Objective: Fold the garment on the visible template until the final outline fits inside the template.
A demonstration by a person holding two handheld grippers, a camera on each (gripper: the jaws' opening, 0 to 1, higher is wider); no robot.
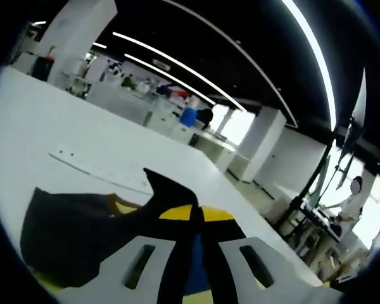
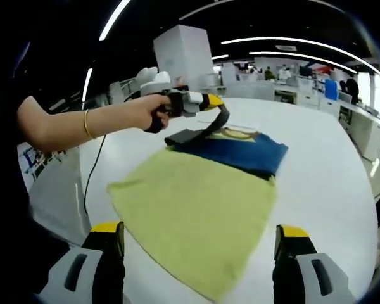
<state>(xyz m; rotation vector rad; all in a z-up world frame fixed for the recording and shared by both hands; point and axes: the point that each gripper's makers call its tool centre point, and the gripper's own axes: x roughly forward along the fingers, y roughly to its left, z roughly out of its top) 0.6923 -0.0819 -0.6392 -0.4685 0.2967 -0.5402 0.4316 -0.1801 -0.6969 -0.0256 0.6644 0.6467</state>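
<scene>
A dark navy garment point(image 2: 240, 152) with a printed graphic lies folded at the far end of a yellow-green template cloth point(image 2: 196, 209) on the white table. A hand holds my left gripper point(image 2: 206, 101) just above the garment's far left corner, and a strip of dark fabric hangs from it. In the left gripper view the left gripper point(image 1: 197, 215) is shut on a raised fold of the garment point(image 1: 82, 234), which is pinched between its yellow-tipped jaws. My right gripper point(image 2: 199, 231) is open, its jaws wide apart over the near edge of the template cloth and holding nothing.
The white table point(image 2: 329, 145) reaches well past the cloth on all sides. A long white strip point(image 1: 95, 168) lies flat beyond the garment. A black cable point(image 2: 92, 177) trails off the table's left side. Desks, pillars and a person point(image 1: 351, 196) stand far behind.
</scene>
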